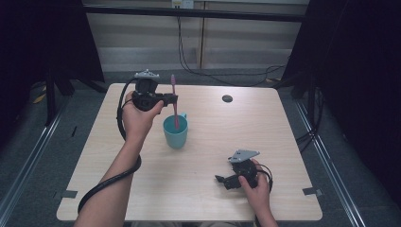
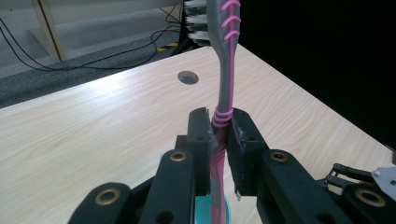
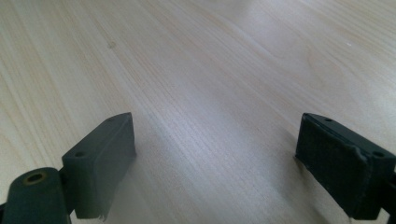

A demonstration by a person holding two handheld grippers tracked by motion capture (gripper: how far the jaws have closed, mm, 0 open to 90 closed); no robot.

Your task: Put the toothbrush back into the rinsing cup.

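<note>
The left gripper (image 2: 220,128) has its jaws clamped on the pink and grey plastic toothbrush (image 2: 224,70), upright, bristles up, its lower end inside the teal mug (image 1: 175,132) on the pale wooden surface (image 1: 265,127). This looks like mid-placement; next, likely lowering and letting go. The right gripper (image 3: 215,163), jaws apart, rests idle.

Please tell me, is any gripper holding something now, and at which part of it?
The left gripper holds a pink toothbrush by the middle of its handle, above the teal cup. The right gripper is open and holds nothing.
</note>
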